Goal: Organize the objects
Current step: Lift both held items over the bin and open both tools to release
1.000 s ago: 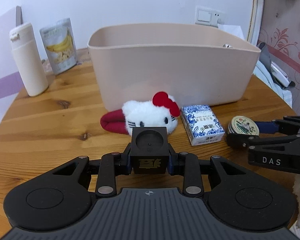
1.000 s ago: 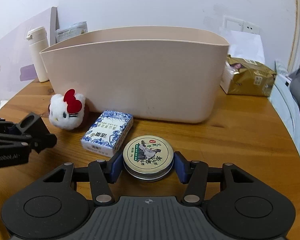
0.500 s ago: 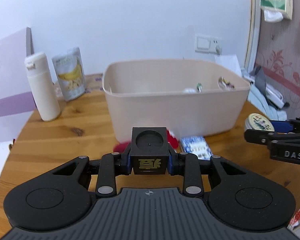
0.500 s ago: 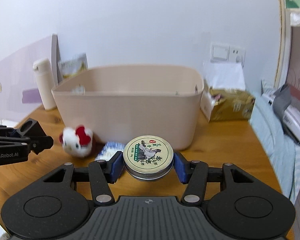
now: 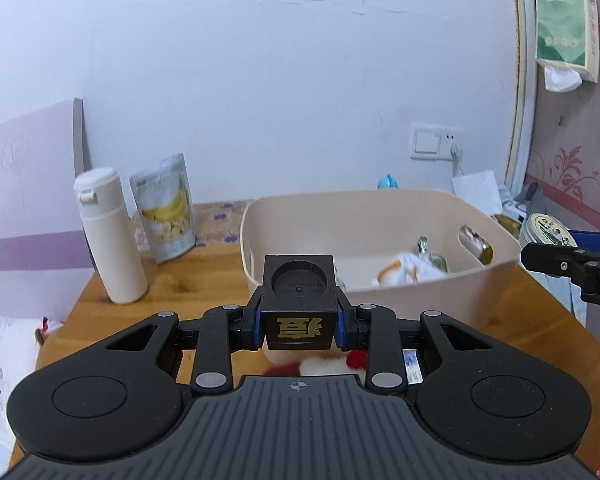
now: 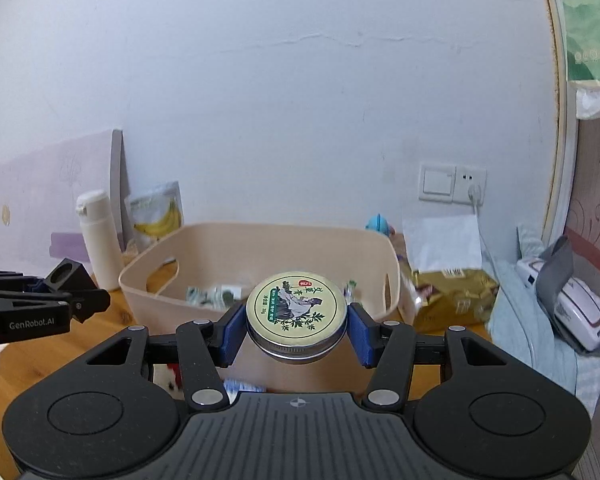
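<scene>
Wooden table (image 5: 520, 320), beige bin (image 5: 380, 208) ahead, partly filled. Left gripper (image 5: 299, 330) clamps black cube (image 5: 299, 300); right gripper (image 6: 296, 330) clamps round tin (image 6: 296, 308). Both undropped. Plush (image 5: 324, 366), blue-white box (image 5: 411, 364) below left gripper, unpicked.

Both views are bright, with soft and even light that has a cool, slightly blue tone on the wall (image 5: 300, 60). No lamp or window is visible, so the source of the light cannot be told. Shadows are weak and have no hard edges. The table (image 5: 204, 280) shows a mild shine but no strong glare. The fisheye lens bends straight lines strongly near the borders, and the corners go dark. The bin (image 6: 260, 248) is fairly sharp in both views. Low in the left view, the plush (image 5: 324, 366) looks blurred.
</scene>
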A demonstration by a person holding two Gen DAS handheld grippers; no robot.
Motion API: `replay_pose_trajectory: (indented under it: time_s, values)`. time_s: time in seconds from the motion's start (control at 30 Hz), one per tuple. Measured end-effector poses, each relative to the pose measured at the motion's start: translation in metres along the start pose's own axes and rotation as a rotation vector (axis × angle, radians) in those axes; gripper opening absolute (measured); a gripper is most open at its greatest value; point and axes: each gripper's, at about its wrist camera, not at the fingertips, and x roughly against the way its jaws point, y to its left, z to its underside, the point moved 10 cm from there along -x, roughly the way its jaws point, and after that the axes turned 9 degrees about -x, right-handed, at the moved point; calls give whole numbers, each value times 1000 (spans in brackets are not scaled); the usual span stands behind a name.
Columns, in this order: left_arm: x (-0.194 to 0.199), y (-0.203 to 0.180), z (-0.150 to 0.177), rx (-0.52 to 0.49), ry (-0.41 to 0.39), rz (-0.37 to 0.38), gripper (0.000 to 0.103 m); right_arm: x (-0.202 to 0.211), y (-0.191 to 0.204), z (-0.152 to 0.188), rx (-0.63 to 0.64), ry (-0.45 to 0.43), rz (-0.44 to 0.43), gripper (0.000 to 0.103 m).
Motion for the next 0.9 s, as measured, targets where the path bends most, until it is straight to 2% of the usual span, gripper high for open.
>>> replay_pose_trajectory:
  time_s: [0.47,0.63,0.9]
  values:
    - [-30,3,-43,-27,-41,-60,32,-40,10,-42,13,-39,-70,52]
    - [-55,4,-55,-19,-42,-87,32,-73,13,-46,62,-5,-72,52]
    - [-107,8,-55,-7,38,-93,32,-126,21,-35,132,83,-61,52]
